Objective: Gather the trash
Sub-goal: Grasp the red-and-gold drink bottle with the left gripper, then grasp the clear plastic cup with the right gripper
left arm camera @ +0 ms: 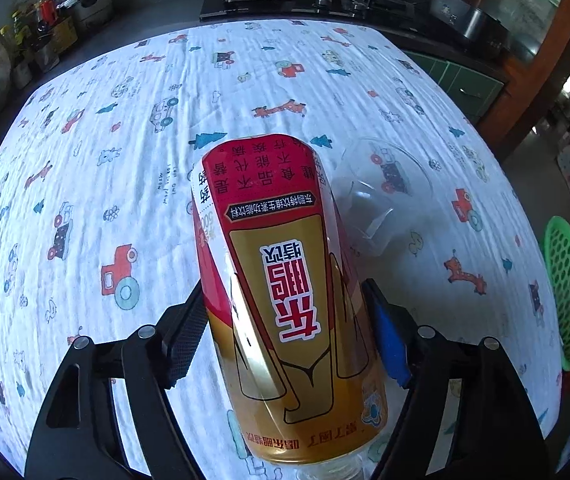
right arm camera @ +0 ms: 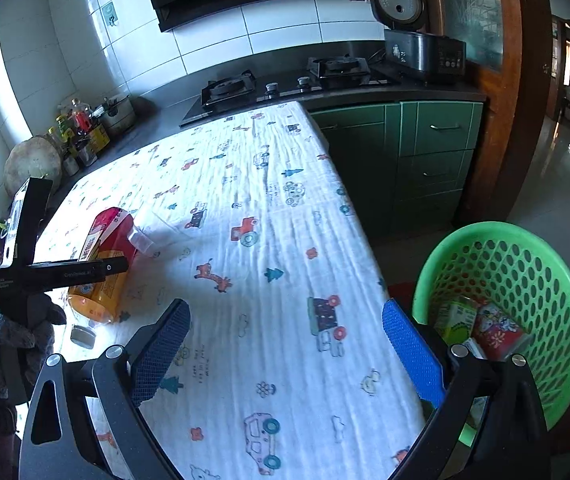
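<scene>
The red-and-gold labelled plastic bottle, lying on the cloth-covered surface, is being straddled by the left claw, pads seemingly touching. The right claw is being held wide, empty. The clear plastic cup beyond risks being knocked.

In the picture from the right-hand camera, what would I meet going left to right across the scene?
Left gripper → red and gold bottle lying on the patterned tablecloth → green basket holding cartons.
</scene>
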### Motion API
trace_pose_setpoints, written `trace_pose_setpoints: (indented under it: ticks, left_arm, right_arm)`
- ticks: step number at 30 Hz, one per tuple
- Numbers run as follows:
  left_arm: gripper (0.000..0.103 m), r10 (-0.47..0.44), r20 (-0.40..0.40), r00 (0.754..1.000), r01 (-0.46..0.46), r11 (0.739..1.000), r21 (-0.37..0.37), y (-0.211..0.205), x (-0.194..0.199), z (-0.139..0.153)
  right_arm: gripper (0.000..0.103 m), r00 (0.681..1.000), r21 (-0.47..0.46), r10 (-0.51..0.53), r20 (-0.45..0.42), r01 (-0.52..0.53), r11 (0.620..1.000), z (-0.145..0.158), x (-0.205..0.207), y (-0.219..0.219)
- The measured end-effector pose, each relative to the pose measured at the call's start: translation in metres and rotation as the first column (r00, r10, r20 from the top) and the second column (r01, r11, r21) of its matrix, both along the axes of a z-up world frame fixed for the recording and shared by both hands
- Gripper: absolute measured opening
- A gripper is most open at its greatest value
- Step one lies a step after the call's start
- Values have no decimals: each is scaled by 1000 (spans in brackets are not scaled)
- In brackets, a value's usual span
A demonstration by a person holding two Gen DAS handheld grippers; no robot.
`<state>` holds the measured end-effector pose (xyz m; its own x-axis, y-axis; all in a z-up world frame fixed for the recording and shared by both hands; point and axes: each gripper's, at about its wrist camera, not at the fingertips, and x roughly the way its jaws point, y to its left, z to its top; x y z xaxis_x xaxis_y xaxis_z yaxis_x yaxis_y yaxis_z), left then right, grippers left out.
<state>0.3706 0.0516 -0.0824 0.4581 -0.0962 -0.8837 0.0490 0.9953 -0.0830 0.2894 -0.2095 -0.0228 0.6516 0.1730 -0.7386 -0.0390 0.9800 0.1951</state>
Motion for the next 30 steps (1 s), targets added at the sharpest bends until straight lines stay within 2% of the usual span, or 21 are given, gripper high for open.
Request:
trace_pose_setpoints:
  ticks: [6, 21, 30]
  left_arm:
    - [70, -25, 19, 1000, 25, 999, -21, 9, -7, 6]
    - [70, 22, 97, 995, -14, 996, -84, 71, -35, 40]
    - [70, 29, 113, 993, -18, 995, -99, 94, -40, 42]
  right_arm:
    - [94, 999, 44, 21, -27, -20, 999, -3, 15, 14]
    - [94, 985, 267, 109, -134, -70, 961, -20, 78, 90]
    - [94, 977, 342, 82, -195, -10, 940, -42, 123, 120]
